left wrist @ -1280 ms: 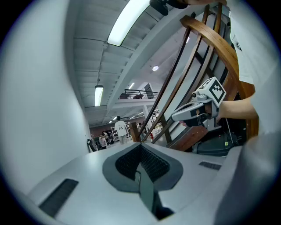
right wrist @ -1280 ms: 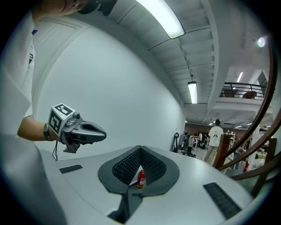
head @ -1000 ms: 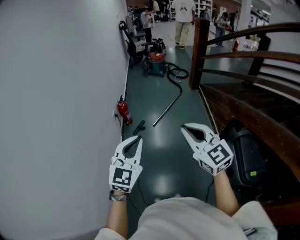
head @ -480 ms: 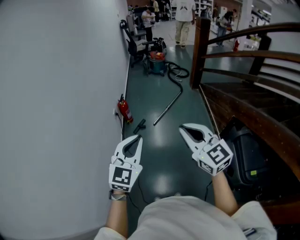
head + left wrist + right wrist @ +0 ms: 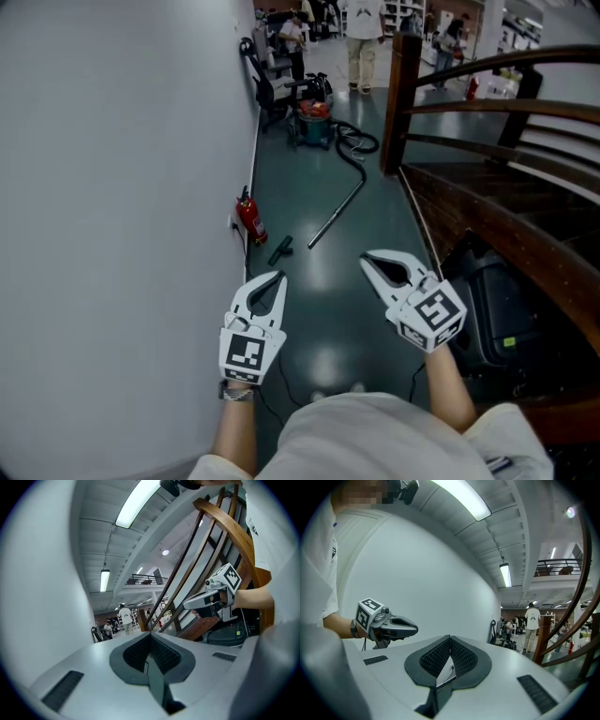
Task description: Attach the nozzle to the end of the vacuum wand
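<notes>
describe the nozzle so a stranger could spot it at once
Follow the white wall to the red fire extinguisher at its foot. Just right of it on the floor lies the nozzle: short, dark, unlike the long silver wand beside it.

The top edge crops a standing person.

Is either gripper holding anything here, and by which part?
Nothing is held. The left gripper and right gripper are shut and empty; the small black nozzle and the long grey metal vacuum wand lie on the floor ahead.
</notes>
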Demonstrator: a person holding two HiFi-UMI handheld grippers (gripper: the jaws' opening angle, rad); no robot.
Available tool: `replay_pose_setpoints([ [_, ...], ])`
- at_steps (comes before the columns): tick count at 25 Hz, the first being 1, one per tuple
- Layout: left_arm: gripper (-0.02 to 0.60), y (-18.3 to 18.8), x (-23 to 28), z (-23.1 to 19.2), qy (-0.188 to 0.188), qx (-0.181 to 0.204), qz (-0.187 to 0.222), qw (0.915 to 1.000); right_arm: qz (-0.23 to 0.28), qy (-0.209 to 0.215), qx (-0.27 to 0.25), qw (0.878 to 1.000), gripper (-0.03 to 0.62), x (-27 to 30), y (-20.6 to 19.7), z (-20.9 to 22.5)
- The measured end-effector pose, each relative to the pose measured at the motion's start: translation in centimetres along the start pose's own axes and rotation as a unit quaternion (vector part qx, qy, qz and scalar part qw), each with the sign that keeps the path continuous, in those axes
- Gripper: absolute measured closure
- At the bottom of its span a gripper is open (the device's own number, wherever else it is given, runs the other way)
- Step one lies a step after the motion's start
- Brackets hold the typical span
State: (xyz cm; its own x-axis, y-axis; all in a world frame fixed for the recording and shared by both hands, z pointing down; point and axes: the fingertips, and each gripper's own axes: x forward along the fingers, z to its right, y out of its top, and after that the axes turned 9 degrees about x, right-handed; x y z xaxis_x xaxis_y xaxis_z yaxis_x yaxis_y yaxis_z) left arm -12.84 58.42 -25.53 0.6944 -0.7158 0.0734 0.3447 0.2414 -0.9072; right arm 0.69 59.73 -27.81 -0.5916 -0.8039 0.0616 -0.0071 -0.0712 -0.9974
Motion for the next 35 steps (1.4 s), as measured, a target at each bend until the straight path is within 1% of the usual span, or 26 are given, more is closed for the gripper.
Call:
replay_pose_setpoints([
  [6, 0.584, -0.3, 0.3, 0.6, -0.005, -0.003, -0.005, 1.0, -0.001, -0.002, 0.005, 1.0, 0.566, -0.3, -0.3, 0.5],
  [13, 0.584, -0.3, 1.0, 1.4, -0.006, -0.003, -0.009, 0.9999, -0.008, 0.005, 0.006, 1.0, 0.566, -0.7, -0.6, 1.1],
  [18, 0.584, 0.0, 1.5, 1.6, -0.005, -0.003, -0.012, 0.9999, 0.003, 0.01, 0.007, 1.0, 0.566, -0.7, -0.1, 2.0],
  [26, 0.584, -0.3, 2.1, 1.6, 0.002, -0.008, -0.019, 0.9998, 0.004, 0.016, 0.007, 1.0, 0.565, -0.1, -0.2, 3.0],
  [35, 0.584, -0.5, 5.3, 3.0, 0.016, -0.017, -0.021, 0.9995, -0.003, 0.015, 0.003, 1.0, 0.565, -1.2, -0.9, 6.9],
])
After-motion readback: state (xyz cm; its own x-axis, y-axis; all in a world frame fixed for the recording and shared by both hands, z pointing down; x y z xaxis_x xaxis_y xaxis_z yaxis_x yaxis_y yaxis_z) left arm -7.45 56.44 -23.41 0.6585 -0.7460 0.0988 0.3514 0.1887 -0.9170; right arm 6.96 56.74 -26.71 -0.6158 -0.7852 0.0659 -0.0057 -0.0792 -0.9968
